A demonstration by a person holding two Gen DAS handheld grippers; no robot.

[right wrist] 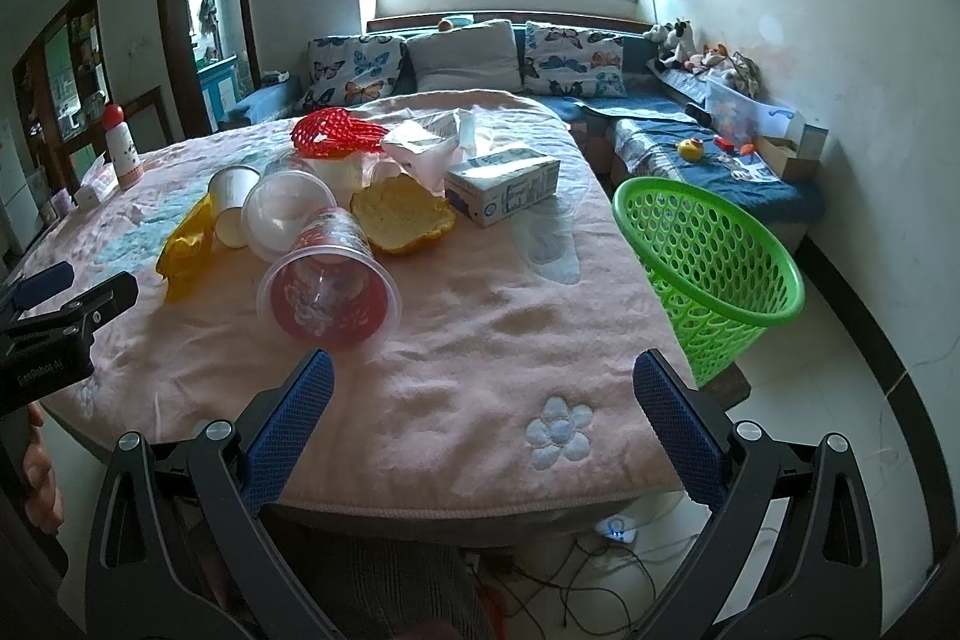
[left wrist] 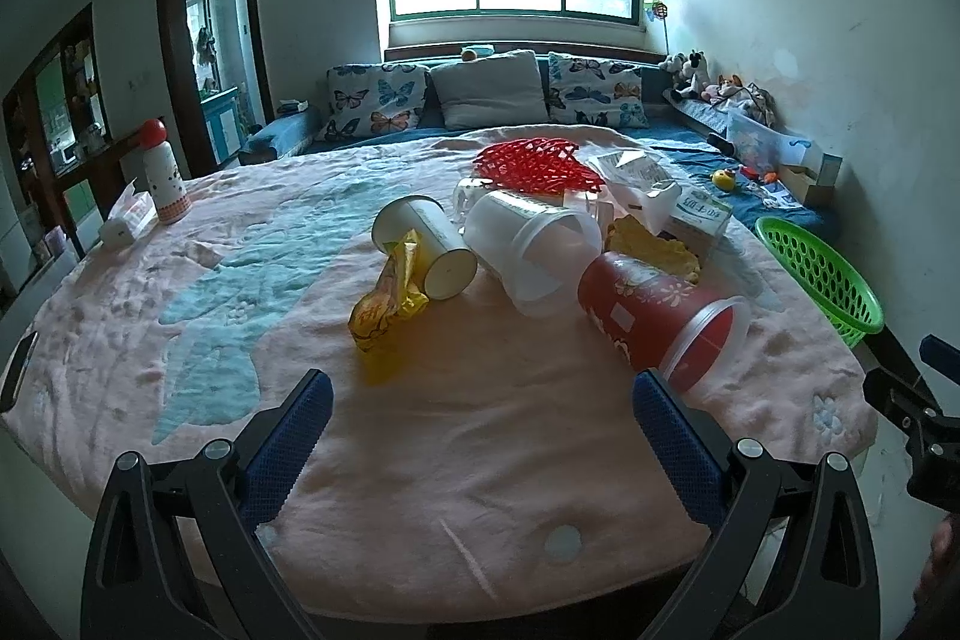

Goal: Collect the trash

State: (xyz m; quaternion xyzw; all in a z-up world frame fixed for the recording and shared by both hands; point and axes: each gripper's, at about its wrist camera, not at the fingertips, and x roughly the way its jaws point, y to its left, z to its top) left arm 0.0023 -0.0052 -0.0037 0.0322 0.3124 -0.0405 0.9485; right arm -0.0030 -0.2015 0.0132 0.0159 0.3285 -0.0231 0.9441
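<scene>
Trash lies piled on the pink blanket: a red plastic cup (left wrist: 654, 319) (right wrist: 329, 289) on its side, a clear cup (left wrist: 528, 250) (right wrist: 285, 214), a white paper cup (left wrist: 423, 244) (right wrist: 231, 202), a yellow wrapper (left wrist: 387, 301) (right wrist: 186, 244), a yellow foam piece (right wrist: 402, 214), a blue-white carton (right wrist: 504, 187) and red netting (left wrist: 534, 163) (right wrist: 333, 133). A green basket (right wrist: 714, 268) (left wrist: 822, 274) stands off the table's right side. My left gripper (left wrist: 483, 421) is open, short of the pile. My right gripper (right wrist: 483, 400) is open near the front edge.
A white bottle with a red cap (left wrist: 165, 178) (right wrist: 123, 148) and a small box (left wrist: 126, 220) stand at the table's far left. Behind are a sofa with cushions (left wrist: 489, 97) and toys along the right bench (right wrist: 708, 58). Cables (right wrist: 600, 574) lie on the floor under the table.
</scene>
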